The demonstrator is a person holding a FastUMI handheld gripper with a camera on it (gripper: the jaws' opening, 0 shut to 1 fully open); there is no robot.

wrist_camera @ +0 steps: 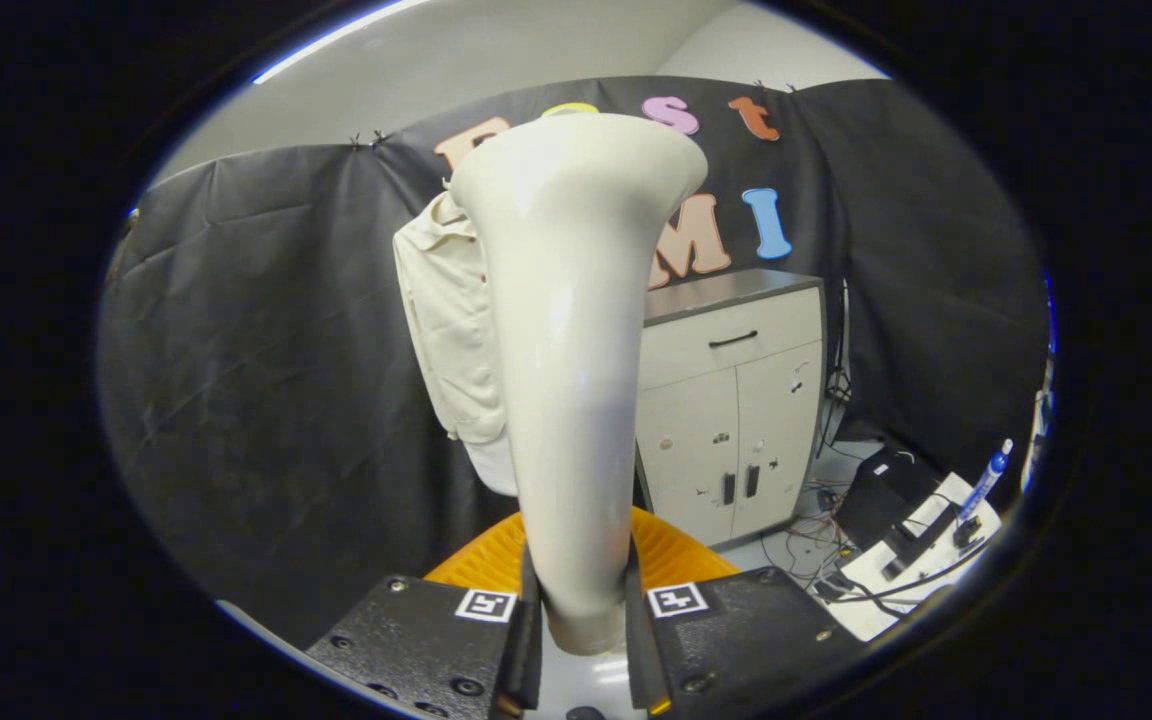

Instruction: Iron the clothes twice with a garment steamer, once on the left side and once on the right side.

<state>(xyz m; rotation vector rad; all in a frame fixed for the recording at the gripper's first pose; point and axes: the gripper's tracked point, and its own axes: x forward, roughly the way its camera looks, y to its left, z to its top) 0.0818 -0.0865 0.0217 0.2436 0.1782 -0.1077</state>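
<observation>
The black cloth wall [266, 330] hangs in soft creases across the far side of the booth. Rising up the middle, nearest of all, is the garment steamer [571, 330]: a smooth, glossy, cream-white plastic handle, slim at its foot and flaring to a broad head at the top. The gripper [581, 625] has its 2 fingers closed narrowly on the foot of that handle, 1 pressing on each side, so the steamer stands upright between them. Each finger block carries a small square marker on its upper face.

Beyond the steamer, against the cloth, hangs the garment [451, 320], a pale beige shirt of matte woven fabric with a seam and sleeve showing on its left side; its right part is hidden behind the handle. To the right, further off, stands a light cabinet [736, 400] with a grey top, 1 drawer with a dark bar handle and 2 doors below. Just ahead of the fingers, low down, sits an orange ribbed object [676, 550], mostly covered, so what it is cannot be told. On the floor at far right lie tangled cables [816, 545], a black box [881, 490], a white board [921, 560] and a blue pen-like item [986, 480], too small to make out.
</observation>
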